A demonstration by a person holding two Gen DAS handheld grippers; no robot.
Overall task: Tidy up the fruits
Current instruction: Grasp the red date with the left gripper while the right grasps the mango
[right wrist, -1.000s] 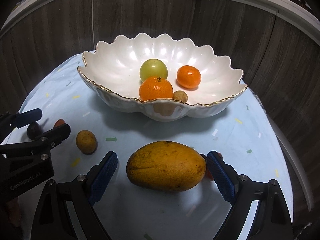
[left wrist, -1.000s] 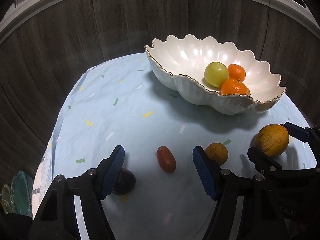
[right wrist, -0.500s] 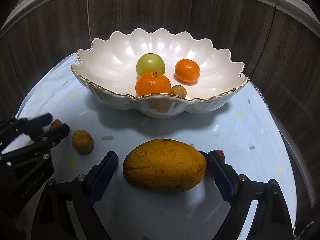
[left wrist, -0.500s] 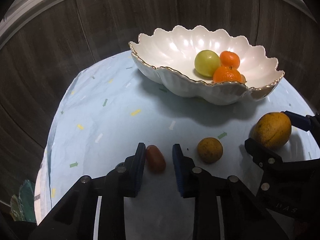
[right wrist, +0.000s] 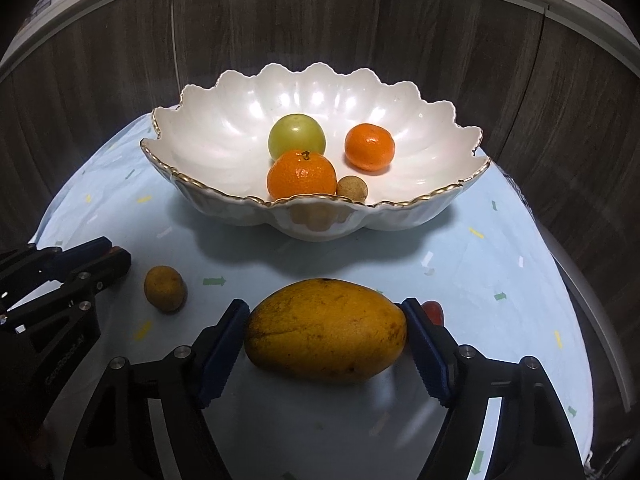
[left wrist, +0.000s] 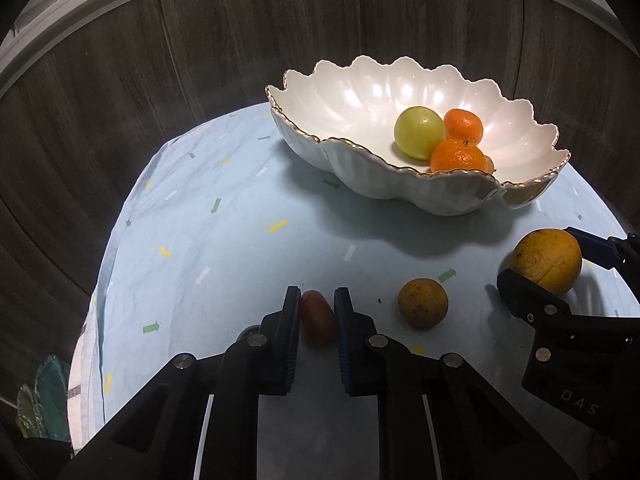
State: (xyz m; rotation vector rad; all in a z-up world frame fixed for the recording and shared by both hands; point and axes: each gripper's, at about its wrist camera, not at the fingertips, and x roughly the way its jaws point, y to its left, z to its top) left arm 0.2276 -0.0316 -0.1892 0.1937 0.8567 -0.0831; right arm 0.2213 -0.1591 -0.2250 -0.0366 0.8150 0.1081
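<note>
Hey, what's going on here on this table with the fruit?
A person is sorting fruit into a white scalloped bowl with two handheld grippers. The left gripper is shut on a small red fruit on the tablecloth. The right gripper has just been closing around a mango, its pads at both ends. The bowl holds two oranges, a green fruit and a small brown one. A small yellow-brown fruit waits outside.

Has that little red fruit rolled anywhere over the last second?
No. The red fruit lies where it did beside the small yellow fruit; the left gripper closed its fingers on it.
</note>
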